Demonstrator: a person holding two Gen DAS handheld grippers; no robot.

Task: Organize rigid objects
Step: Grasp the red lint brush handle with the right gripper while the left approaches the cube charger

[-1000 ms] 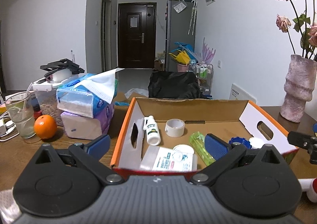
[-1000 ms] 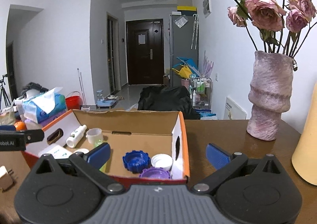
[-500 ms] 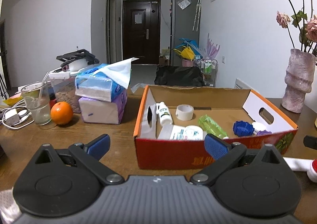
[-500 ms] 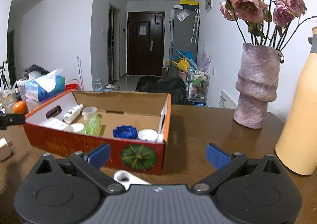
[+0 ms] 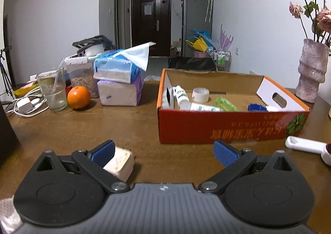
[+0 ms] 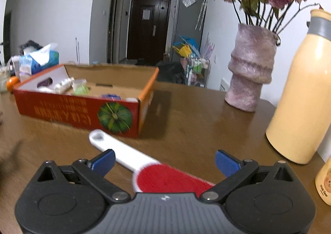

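- Our left gripper (image 5: 163,154) hangs with fingers spread, empty, above a pale block (image 5: 119,163) near the desk's (image 5: 103,124) front edge.
- The box (image 5: 227,128) already holds several small items.
- Our right gripper (image 6: 164,160) gapes over the brush (image 6: 144,166), not yet boxed.

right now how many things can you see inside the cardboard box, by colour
Inside the cardboard box, left wrist view:
white: 4 (bottle, tape roll, tube, cap)
green: 1 (packet)
blue: 1 (lid)
Total: 6 showing; the front wall may hide more.
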